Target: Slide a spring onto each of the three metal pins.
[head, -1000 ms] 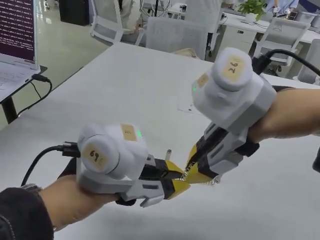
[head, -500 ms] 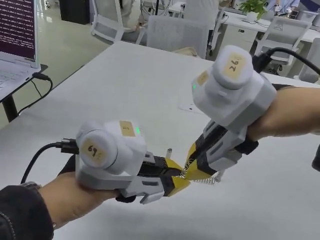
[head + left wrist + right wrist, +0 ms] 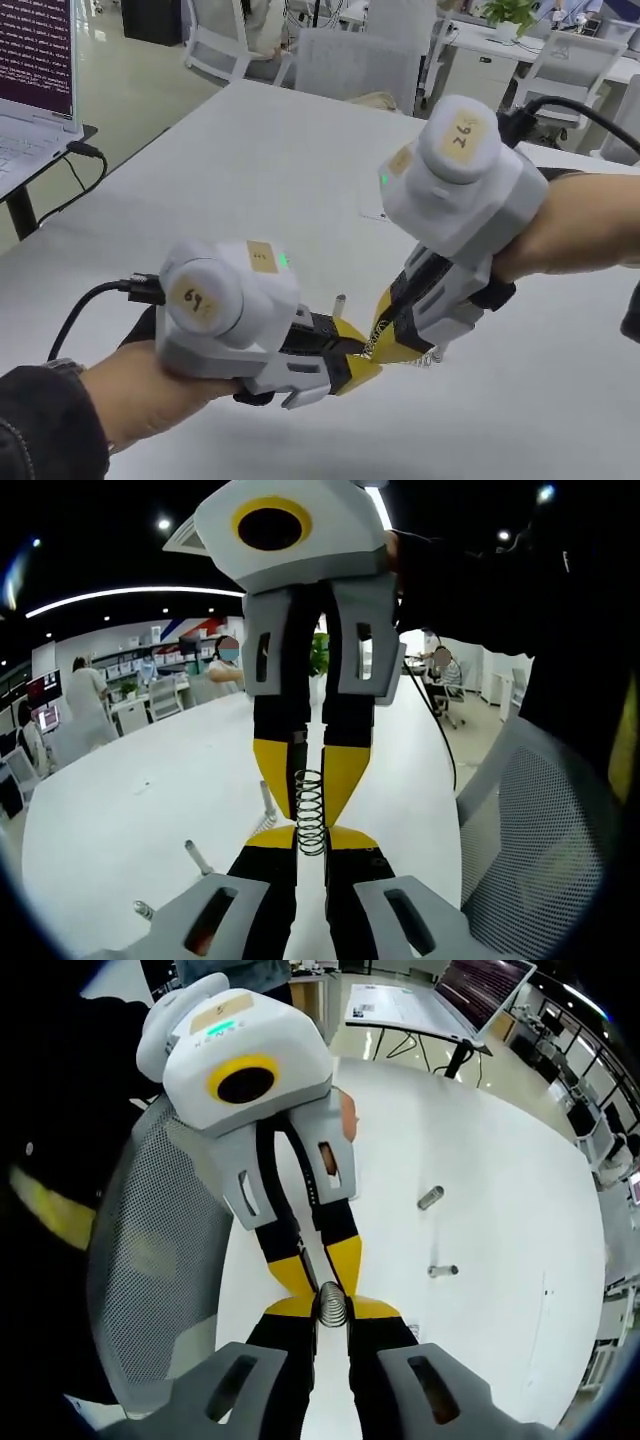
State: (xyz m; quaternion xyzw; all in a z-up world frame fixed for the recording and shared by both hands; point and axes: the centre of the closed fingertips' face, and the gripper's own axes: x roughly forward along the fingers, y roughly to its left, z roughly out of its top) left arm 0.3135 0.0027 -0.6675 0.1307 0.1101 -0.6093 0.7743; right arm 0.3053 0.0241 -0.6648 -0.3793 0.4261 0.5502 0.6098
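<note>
A small metal spring (image 3: 311,810) stands on end between the two grippers' yellow tips; end-on it is a ring (image 3: 333,1305). My left gripper (image 3: 311,842) is shut on its near end. My right gripper (image 3: 334,1310) is shut on the other end. In the head view the left gripper (image 3: 358,362) and the right gripper (image 3: 386,346) meet tip to tip just above the white table (image 3: 250,170), the spring (image 3: 371,346) between them. An upright metal pin (image 3: 339,303) stands just behind the tips. Two more pins (image 3: 197,857) (image 3: 145,910) stand on the table.
Another spring (image 3: 428,356) lies on the table under the right gripper. A laptop (image 3: 35,80) sits on a side stand at far left, its cable hanging down. Office chairs (image 3: 350,65) line the table's far edge. A mesh chair (image 3: 150,1260) is close to the near edge.
The grippers stay tip to tip on the spring. The left gripper's body has shifted slightly. The loose spring under the right gripper shows less than half a second ago.
</note>
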